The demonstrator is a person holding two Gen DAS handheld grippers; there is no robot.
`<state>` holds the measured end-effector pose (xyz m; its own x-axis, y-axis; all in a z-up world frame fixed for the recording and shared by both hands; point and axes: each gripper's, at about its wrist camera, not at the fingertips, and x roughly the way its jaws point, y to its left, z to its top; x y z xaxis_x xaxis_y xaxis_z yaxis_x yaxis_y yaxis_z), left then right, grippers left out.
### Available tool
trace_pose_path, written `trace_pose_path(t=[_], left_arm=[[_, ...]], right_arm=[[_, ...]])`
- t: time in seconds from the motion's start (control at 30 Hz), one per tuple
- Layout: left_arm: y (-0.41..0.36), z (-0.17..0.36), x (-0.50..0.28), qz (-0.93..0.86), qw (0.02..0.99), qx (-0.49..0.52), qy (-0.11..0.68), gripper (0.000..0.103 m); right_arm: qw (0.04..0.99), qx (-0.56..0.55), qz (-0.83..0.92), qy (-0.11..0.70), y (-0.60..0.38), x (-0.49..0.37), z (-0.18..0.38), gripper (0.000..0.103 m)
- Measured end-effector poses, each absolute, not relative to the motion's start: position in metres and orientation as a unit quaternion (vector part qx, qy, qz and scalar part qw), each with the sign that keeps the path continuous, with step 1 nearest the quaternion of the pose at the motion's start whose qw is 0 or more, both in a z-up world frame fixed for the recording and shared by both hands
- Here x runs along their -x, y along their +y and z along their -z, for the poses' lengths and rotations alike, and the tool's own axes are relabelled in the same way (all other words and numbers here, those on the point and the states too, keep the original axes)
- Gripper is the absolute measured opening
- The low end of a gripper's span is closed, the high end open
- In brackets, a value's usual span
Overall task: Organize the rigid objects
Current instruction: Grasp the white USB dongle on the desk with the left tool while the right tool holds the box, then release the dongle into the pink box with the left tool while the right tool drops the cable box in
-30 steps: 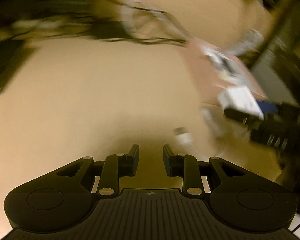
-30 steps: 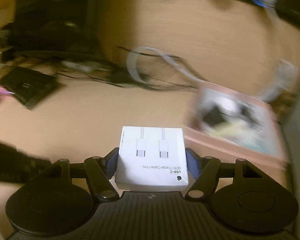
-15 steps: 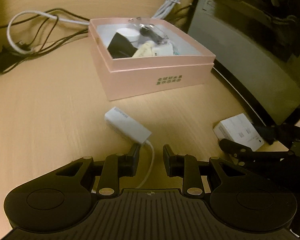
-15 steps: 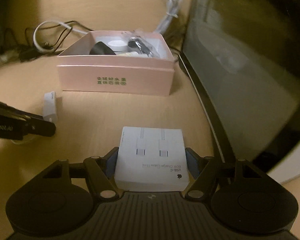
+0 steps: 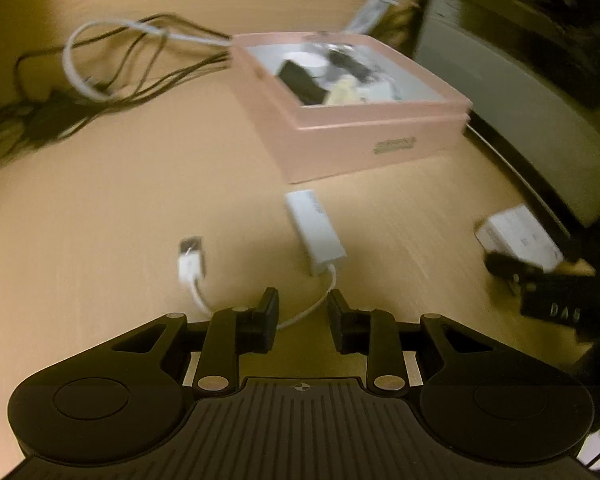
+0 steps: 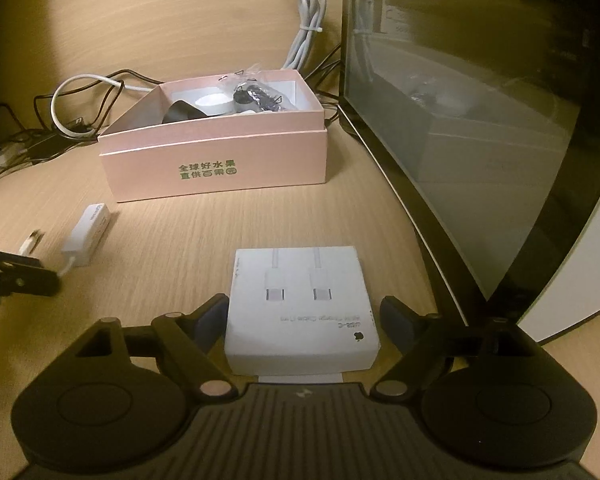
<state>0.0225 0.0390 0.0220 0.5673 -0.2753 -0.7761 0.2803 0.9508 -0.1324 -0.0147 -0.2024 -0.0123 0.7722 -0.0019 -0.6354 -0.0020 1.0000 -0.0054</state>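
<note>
A white USB-C cable box (image 6: 302, 312) lies on the wooden desk between the fingers of my right gripper (image 6: 304, 316), which stand open with gaps on both sides. It also shows in the left wrist view (image 5: 520, 240). A white adapter (image 5: 314, 230) with a short cable and USB plug (image 5: 191, 258) lies just ahead of my left gripper (image 5: 303, 320), which is open and empty. The adapter also shows in the right wrist view (image 6: 88, 234). An open pink box (image 6: 216, 160) holding several small items stands farther back.
A dark monitor (image 6: 480, 120) stands along the right side. Tangled black and white cables (image 5: 112, 68) lie at the back left. A bundled white cable (image 6: 306, 28) lies behind the pink box (image 5: 364, 136).
My right gripper has opened and the USB-C cable box now rests on the desk. My left gripper has pulled back a little from the adapter, showing its USB plug.
</note>
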Motion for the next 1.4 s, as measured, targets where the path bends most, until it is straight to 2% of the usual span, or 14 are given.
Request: trace_pose_path(t=[0.17,0.3,0.37,0.47,0.5,0.57,0.77,0.8,0.87,0.93,1.03,1.23,1.4], left_arm=[[0.039,-0.038,-0.043,0.163,0.892,0.068,0.416,0.031],[0.014,-0.033,-0.062,0.137,0.896,0.020,0.421,0.031],[0.011,-0.026,-0.067,0.121,0.893,0.008,0.434,0.035],[0.010,-0.019,-0.070,0.115,0.891,0.003,0.439,0.033],[0.009,-0.019,-0.070,0.115,0.892,0.001,0.438,0.033],[0.007,-0.019,-0.074,0.117,0.891,0.002,0.439,0.032],[0.001,-0.018,-0.073,0.115,0.893,-0.006,0.434,0.033],[-0.001,-0.017,-0.072,0.115,0.895,-0.011,0.432,0.033],[-0.003,-0.017,-0.070,0.117,0.895,-0.020,0.430,0.032],[-0.005,-0.017,-0.067,0.122,0.895,-0.032,0.428,0.029],[-0.006,-0.015,-0.060,0.140,0.895,-0.044,0.422,0.025],[-0.001,-0.017,-0.034,0.180,0.884,-0.015,0.431,0.024],[0.000,-0.038,-0.010,0.208,0.890,0.006,0.405,0.024]], right_arm=[[0.942,0.003,0.001,0.336,-0.202,0.015,0.012,0.085],[0.942,0.003,0.000,0.337,-0.203,0.015,0.012,0.085],[0.942,0.002,0.000,0.337,-0.203,0.015,0.012,0.085],[0.941,0.001,-0.002,0.338,-0.202,0.015,0.012,0.087],[0.941,0.000,-0.003,0.339,-0.202,0.015,0.012,0.089],[0.937,0.001,-0.019,0.349,-0.200,0.013,0.012,0.103],[0.927,0.013,-0.038,0.374,-0.197,0.009,0.010,0.103],[0.925,0.015,-0.044,0.378,-0.198,0.007,0.009,0.102],[0.925,0.011,-0.047,0.377,-0.202,0.006,0.005,0.092],[0.927,0.008,-0.042,0.373,-0.206,0.006,0.002,0.069],[0.923,0.005,-0.049,0.381,-0.210,0.006,-0.005,0.068],[0.934,0.034,-0.062,0.351,-0.209,0.031,-0.035,0.068],[0.941,0.041,-0.061,0.331,-0.212,0.053,-0.054,0.068]])
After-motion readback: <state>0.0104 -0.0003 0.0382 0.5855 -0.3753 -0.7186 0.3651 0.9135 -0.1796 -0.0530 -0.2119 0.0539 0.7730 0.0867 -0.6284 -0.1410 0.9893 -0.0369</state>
